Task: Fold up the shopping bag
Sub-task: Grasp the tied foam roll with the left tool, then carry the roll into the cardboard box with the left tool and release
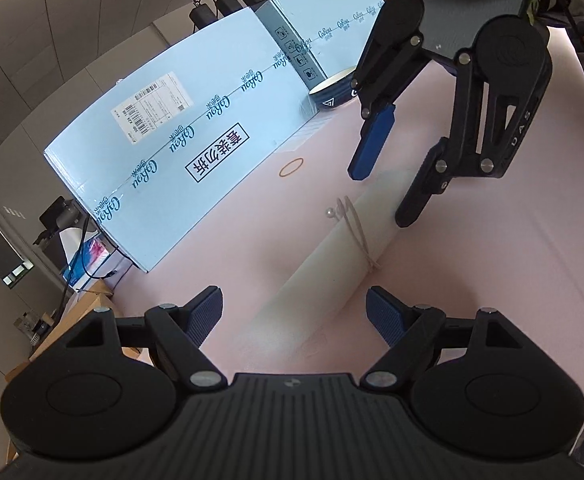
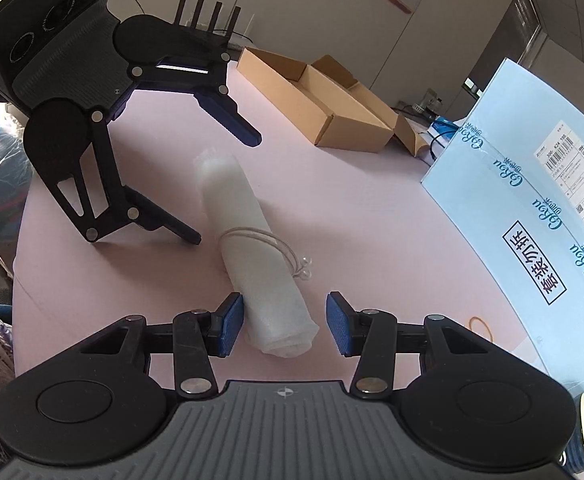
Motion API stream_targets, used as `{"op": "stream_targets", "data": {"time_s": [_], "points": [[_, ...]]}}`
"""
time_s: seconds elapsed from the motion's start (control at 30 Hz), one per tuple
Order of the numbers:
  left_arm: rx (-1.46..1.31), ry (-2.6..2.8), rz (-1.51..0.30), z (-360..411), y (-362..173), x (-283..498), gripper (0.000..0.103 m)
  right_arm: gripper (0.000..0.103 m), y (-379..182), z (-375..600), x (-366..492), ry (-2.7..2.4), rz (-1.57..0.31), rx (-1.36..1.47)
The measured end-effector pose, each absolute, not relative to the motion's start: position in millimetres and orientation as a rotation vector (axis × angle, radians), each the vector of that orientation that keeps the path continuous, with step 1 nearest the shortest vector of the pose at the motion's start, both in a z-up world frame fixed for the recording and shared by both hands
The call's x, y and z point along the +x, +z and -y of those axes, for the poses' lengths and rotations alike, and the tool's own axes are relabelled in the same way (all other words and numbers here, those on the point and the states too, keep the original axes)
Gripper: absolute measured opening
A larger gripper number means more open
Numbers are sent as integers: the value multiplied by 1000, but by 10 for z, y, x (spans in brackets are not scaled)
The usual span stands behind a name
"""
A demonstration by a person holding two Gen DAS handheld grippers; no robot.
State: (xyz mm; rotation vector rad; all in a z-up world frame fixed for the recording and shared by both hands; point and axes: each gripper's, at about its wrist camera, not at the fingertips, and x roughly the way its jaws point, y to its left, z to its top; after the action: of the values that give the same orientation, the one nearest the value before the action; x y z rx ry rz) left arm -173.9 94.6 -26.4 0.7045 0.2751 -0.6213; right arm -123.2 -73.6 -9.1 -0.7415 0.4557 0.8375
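Both pairs of fingers stand apart, and nothing is pinched in either one. We start on the left. Our left gripper has its blue pads spread wide on each side of one end of the shopping bag, but they do not touch it.

The shopping bag is rolled up into a long white tube. It lies flat on the pink table, with a thin clear band tied round its middle. Its long way runs from our left gripper to our right gripper, like a log between two hands.

Now we go to the right. Our right gripper sits at the other end of the roll. One pad is just beside the roll and may brush it, but we cannot tell for sure. The other pad is clearly off it. So this grip is loose too.

We think the folding is nearly done, since the bag is rolled and tied. Each gripper is near its own end, so neither one has to reach far.

Well off to the side stand a big blue box, a dark bowl and a small rubber ring.
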Motion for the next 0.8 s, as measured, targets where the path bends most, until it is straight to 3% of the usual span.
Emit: {"op": "stream_targets", "data": {"time_s": [0.07, 0.2, 0.27, 0.33, 0.4, 0.53, 0.8], "points": [[676, -631, -283, -961, -263, -1687, 77, 40, -81, 742, -1157, 866, -497, -698], [637, -675, -299, -998, -253, -1652, 75, 16, -60, 721, -1121, 891, -538, -672], [613, -696, -335, -1009, -246, -1605, 62, 11, -14, 719, -1143, 888, -531, -675], [580, -710, -373, -1021, -247, -1569, 37, 9, 53, 721, -1189, 876, -516, -690], [538, -720, -415, -1045, -237, -1510, 19, 8, 128, 728, -1238, 861, -500, -708], [498, -733, -421, -1093, -191, -1520, 12, 8, 267, 717, -1305, 829, -468, -740], [565, -582, -281, -1478, 270, -1574, 14, 8, 642, 380, -1220, 840, -317, -776]]}}
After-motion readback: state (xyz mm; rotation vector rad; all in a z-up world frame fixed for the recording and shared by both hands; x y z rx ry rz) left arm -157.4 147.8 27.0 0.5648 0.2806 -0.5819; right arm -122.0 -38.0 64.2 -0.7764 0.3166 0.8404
